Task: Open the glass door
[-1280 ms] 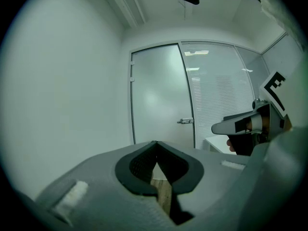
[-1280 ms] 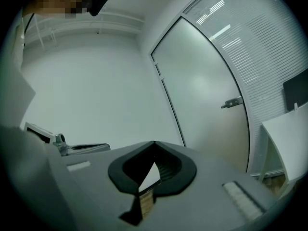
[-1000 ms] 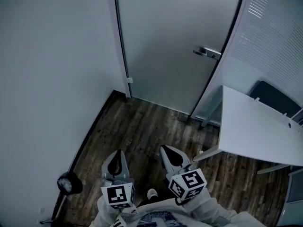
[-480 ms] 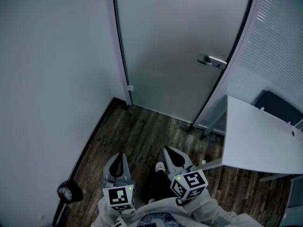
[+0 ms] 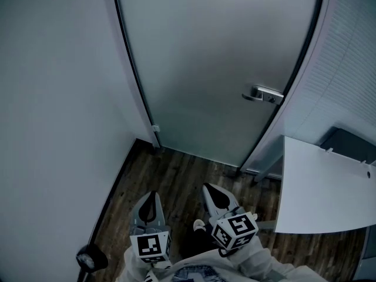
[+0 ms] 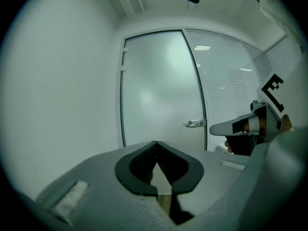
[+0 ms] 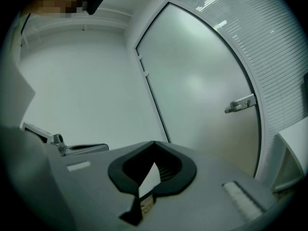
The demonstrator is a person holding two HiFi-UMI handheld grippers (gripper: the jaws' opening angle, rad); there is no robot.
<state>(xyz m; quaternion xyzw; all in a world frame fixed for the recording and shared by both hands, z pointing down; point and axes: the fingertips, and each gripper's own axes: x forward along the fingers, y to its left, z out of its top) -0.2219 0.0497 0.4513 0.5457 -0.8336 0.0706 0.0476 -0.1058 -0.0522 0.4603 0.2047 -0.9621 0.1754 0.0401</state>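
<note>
At a frosted glass door (image 5: 217, 69), from the head view: the door stands shut in its dark frame, with the metal handle (image 5: 264, 94) at its right edge. Low in the frame, the left tongs (image 5: 152, 197) and right tongs (image 5: 209, 189) are held side by side over the dark wood floor (image 5: 176, 169), both well apart from the door. A white surface (image 5: 323, 192) juts in at right, below a slatted panel (image 5: 352, 69).

Left gripper view: the left tongs (image 6: 155, 143) have their tips together, nothing between them. The glass door (image 6: 159, 81) lies ahead, its handle (image 6: 195, 123) untouched, and the right tongs (image 6: 243, 127) show at right.

Right gripper view: the right tongs (image 7: 154, 143) are likewise closed and empty. The glass door (image 7: 202, 90) and its handle (image 7: 240, 103) sit ahead to the right, the left tongs (image 7: 82, 148) at left before a plain wall (image 7: 91, 95).
</note>
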